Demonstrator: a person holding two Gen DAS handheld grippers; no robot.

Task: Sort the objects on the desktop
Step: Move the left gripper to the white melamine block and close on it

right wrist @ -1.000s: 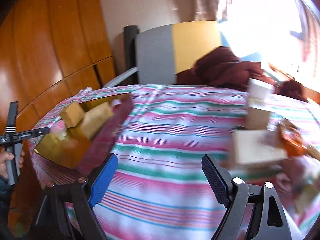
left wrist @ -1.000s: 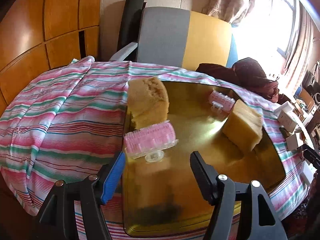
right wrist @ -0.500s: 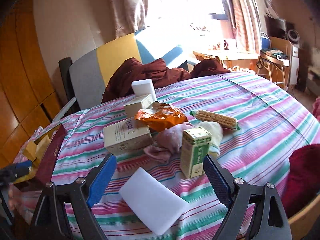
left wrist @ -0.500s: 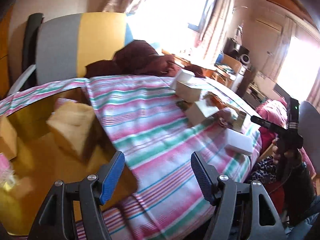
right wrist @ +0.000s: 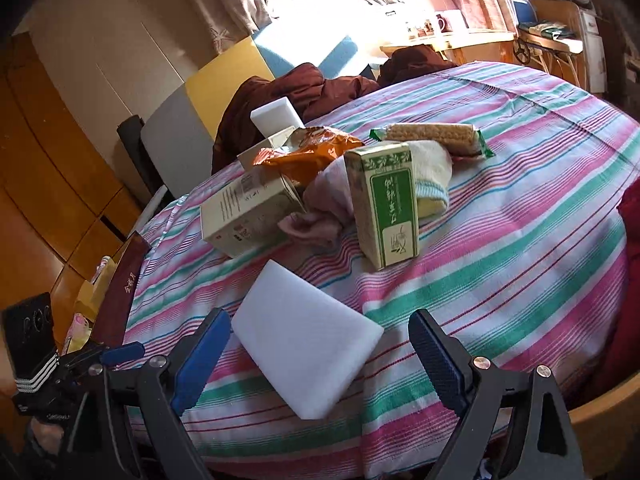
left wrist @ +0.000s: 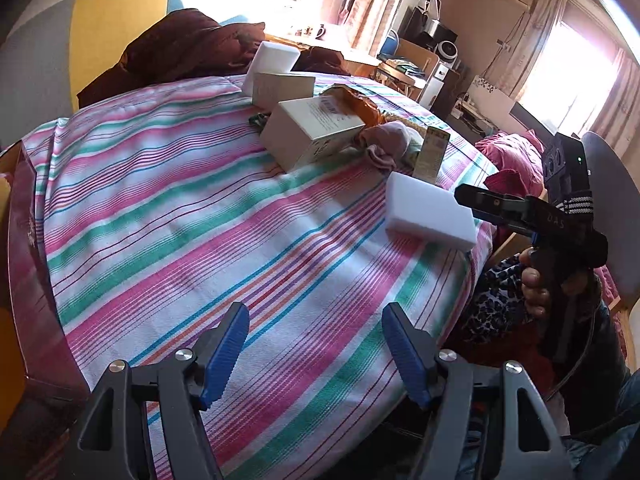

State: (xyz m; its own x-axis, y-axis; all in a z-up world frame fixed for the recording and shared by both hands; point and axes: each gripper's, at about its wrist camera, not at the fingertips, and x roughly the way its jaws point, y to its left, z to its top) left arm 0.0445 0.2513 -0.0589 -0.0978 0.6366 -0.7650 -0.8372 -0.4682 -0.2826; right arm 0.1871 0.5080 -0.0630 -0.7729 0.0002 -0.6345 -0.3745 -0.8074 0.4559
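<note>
Several things sit unsorted on your table (right wrist: 540,184): beyond your right claw (right wrist: 316,354), the beige carton (right wrist: 248,210) and green box (right wrist: 384,204); between its gaping fingers, touching neither, the white sponge (right wrist: 304,340). Your left claw (left wrist: 316,344) gapes empty.

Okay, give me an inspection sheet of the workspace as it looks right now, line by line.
Surface: round table under a striped cloth, bare in front of the left gripper.
Job's things: flat white sponge near the table edge; green carton upright; beige box on its side; second white sponge behind it.
Clutter: orange wrapper, pink cloth, wrapped biscuits, maroon box at the far side.
Grippers: left gripper open, holding nothing; right gripper open, its fingers either side of the flat sponge, not gripping.
Cables: nothing seen on the table.
Surroundings: chair with brown clothing, sunlit window, wooden wall panels.
</note>
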